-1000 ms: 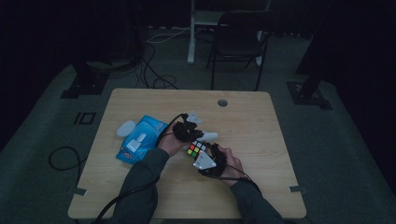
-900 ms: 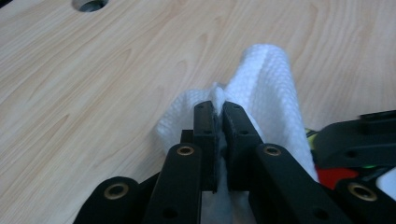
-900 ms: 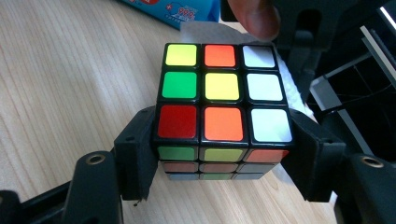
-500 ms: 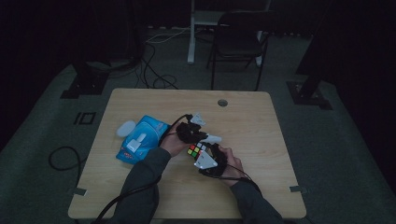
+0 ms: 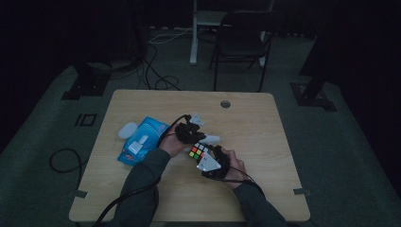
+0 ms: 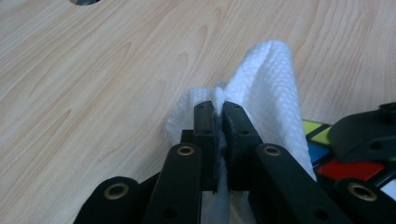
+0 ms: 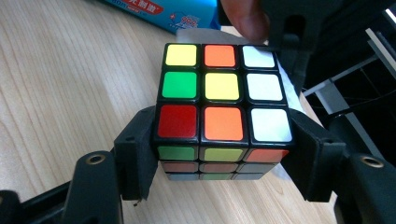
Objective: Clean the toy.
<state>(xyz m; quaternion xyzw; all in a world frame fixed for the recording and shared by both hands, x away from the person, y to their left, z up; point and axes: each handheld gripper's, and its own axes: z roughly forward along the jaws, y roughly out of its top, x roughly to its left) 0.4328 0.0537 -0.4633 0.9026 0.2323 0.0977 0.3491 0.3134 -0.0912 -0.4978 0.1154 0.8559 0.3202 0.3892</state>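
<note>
Plainly clamped between the jaws of the right claw (image 7: 219, 154): a colour cube (image 7: 223, 109), gripped by its lower layer just above the counter (image 7: 65, 84); left claw (image 6: 219, 123) pinched tight on a white wipe (image 6: 266, 88), right beside the cube's far corner. Behind and to the left on the counter: a blue wipe pack (image 5: 142, 142) and a small white oval object (image 5: 126, 130), well clear of both claws. Dim high view, cube's underside hidden, wipe's lower end cut off behind the left jaws.
</note>
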